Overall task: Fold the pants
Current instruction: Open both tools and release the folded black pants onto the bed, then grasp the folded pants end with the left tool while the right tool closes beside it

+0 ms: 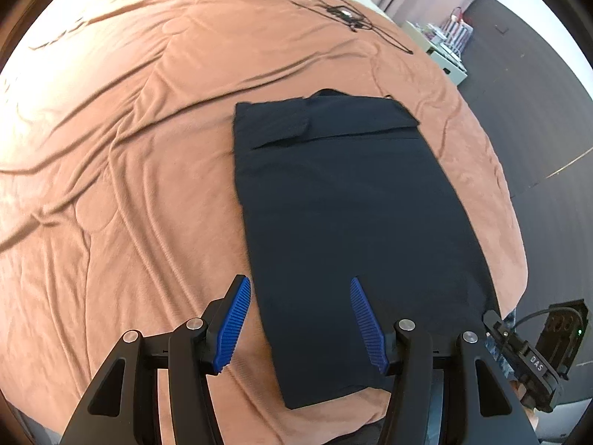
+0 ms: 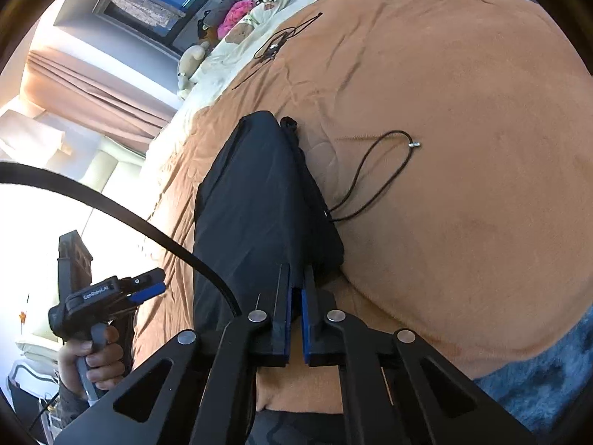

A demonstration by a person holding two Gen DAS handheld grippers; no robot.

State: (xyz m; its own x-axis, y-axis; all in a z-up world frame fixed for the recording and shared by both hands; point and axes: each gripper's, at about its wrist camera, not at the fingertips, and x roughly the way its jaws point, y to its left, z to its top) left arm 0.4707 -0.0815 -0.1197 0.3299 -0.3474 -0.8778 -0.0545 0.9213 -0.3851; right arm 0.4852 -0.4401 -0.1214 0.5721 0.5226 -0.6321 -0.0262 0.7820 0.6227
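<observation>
Dark navy pants [image 1: 333, 204] lie folded in a long strip on a peach blanket [image 1: 129, 148]. My left gripper [image 1: 298, 280] hovers open over the strip's near end, its blue pads [image 1: 233, 326] apart and nothing between them. In the right wrist view my right gripper [image 2: 296, 274] is shut on the near edge of the pants [image 2: 252, 193], and the cloth there rises into its jaws. A black drawstring [image 2: 370, 170] with a metal tip trails from the waist onto the blanket [image 2: 463, 129]. A hand holds the left gripper [image 2: 148, 289] at the left of that view.
A tangle of black cable [image 1: 344, 15] lies on the blanket beyond the pants. The bed's edge curves down the right, with dark floor [image 1: 537, 92] and a white cabinet [image 1: 444, 55] beyond it. Soft toys [image 2: 237, 18] sit at the bed's head. Blue fuzzy fabric [image 2: 537, 378] lies near me.
</observation>
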